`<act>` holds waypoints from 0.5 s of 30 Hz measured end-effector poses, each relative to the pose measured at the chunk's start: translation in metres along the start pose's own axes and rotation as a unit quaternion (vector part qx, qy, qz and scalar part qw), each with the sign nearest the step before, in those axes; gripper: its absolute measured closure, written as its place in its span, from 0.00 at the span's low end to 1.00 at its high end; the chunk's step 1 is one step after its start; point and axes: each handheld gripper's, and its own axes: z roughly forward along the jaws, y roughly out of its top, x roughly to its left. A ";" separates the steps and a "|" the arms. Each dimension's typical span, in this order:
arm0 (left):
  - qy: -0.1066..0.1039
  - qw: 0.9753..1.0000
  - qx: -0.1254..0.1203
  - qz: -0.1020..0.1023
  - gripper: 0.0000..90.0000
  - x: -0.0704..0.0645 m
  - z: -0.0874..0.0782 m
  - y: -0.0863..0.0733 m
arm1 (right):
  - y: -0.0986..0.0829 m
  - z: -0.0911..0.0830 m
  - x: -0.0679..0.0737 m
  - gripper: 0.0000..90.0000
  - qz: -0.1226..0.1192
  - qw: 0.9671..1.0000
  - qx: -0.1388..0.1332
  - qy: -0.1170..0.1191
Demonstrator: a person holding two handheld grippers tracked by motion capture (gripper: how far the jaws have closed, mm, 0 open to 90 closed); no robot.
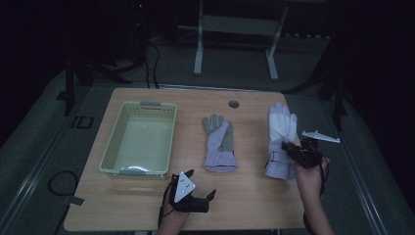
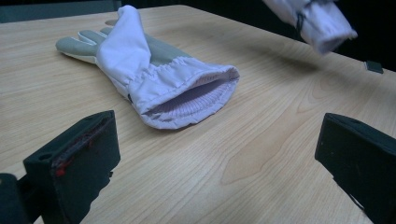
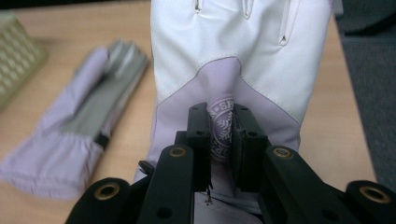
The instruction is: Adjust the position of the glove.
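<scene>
Right gripper (image 3: 221, 135) pinching a fold of the white glove (image 3: 233, 51) between nearly closed jaws, forearm reaching in from the table's near edge. Left gripper (image 1: 192, 194) hovering near that same edge, jaws spread wide apart, gripping nothing.

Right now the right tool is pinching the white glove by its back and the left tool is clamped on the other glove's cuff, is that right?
Not quite. The right tool does pinch the white glove by its back, but the left tool is open, short of the other glove, whose cuff lies untouched on the table. The left gripper view shows this.
</scene>
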 end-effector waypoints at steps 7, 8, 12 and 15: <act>0.001 1.000 0.002 0.000 0.00 0.000 0.000 0.000 | -0.018 0.020 -0.005 0.88 0.012 0.999 0.036 -0.005; 0.002 1.000 0.002 -0.001 0.00 0.000 0.000 0.000 | -0.018 0.025 -0.006 0.88 0.013 0.999 0.041 -0.007; 0.004 1.000 0.000 -0.003 0.00 0.000 0.000 0.000 | -0.016 0.040 -0.006 0.87 0.008 0.998 0.054 -0.014; 0.003 1.000 0.000 -0.001 0.00 0.000 0.000 0.000 | -0.013 0.052 -0.008 0.87 0.006 0.998 0.064 -0.023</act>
